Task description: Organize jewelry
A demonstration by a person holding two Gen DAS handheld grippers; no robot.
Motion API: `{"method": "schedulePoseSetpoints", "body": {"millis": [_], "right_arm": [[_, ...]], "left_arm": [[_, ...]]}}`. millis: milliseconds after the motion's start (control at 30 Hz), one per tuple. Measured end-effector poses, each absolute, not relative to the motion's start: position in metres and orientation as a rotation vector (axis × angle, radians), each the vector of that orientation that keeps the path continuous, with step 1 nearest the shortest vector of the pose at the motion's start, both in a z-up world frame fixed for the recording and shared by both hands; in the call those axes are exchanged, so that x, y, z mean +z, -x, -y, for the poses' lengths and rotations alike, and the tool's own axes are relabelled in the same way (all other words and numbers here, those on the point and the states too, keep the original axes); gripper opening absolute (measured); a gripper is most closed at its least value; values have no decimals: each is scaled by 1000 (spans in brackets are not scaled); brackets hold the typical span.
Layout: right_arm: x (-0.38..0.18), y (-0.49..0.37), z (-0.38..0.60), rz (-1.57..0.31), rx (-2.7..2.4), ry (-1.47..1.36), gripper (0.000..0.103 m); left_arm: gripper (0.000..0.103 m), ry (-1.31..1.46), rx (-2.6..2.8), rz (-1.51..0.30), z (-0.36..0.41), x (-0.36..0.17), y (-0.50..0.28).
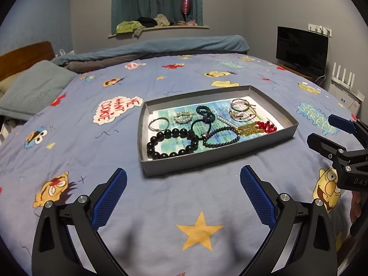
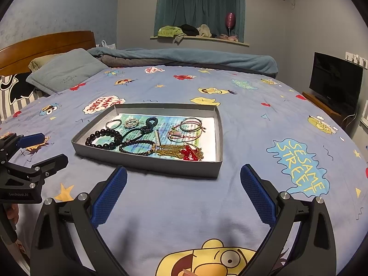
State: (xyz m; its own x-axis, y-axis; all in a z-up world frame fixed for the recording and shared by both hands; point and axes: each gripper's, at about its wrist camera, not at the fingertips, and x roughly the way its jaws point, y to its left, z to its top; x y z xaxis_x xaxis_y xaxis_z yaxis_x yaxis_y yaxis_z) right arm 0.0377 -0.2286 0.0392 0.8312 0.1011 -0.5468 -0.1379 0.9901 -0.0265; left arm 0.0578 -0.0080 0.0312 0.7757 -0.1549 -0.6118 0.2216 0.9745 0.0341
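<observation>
A shallow grey tray lies on the bed and holds several pieces of jewelry. Among them are a large black bead bracelet, a small dark bead bracelet, a gold chain, red beads, a pearl ring bracelet and thin bangles. My left gripper is open and empty, just in front of the tray. My right gripper is open and empty, also short of the tray.
The tray sits on a blue cartoon-print bedspread. Pillows and a wooden headboard are at the far left, a rolled blanket along the back. A TV stands on the right.
</observation>
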Motion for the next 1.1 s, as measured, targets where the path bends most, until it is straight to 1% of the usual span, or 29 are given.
{"method": "schedulePoseSetpoints", "body": {"millis": [1100], "right_arm": [[40,-41,228,-584,127,69,97]], "left_arm": [[98,-110,-206,-647,5,28,-58]]}}
